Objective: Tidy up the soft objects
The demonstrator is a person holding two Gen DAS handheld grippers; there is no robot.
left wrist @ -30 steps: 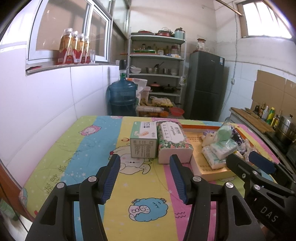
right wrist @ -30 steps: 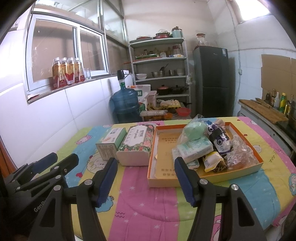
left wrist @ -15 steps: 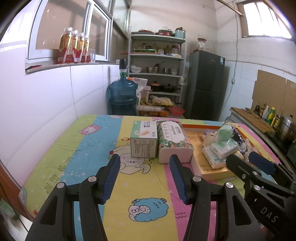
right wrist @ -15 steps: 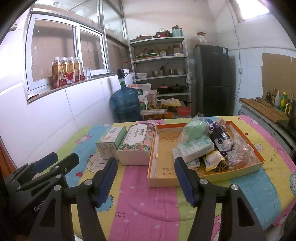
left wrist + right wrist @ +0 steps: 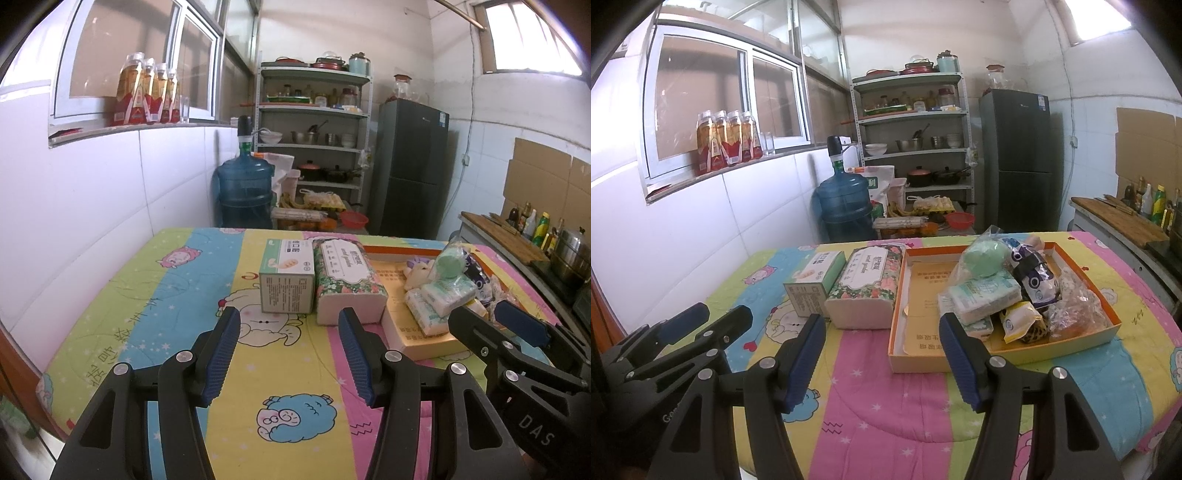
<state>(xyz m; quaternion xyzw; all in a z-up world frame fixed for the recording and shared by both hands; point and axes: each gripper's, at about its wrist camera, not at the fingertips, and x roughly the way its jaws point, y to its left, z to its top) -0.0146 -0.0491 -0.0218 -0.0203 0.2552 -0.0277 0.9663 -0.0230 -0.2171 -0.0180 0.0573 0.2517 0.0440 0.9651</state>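
An orange-rimmed cardboard tray (image 5: pixel 997 356) on the quilted table holds a pile of soft packs: tissue packs (image 5: pixel 984 297), a green round item in a bag (image 5: pixel 984 256), a dark patterned pack (image 5: pixel 1034 278). The tray also shows in the left wrist view (image 5: pixel 417 341). Left of it lie a floral tissue pack (image 5: pixel 866 291) and a green-white box (image 5: pixel 812 277), side by side; both show in the left wrist view (image 5: pixel 347 277), (image 5: pixel 288 280). My left gripper (image 5: pixel 290 350) and my right gripper (image 5: pixel 882 350) are open and empty, above the table's near part.
The table wears a colourful cartoon quilt (image 5: pixel 184 295). Behind it stand a blue water jug (image 5: pixel 243 192), a metal shelf rack (image 5: pixel 314 147) and a dark fridge (image 5: pixel 410 170). A white tiled wall runs along the left. A counter with bottles (image 5: pixel 1145 206) is at right.
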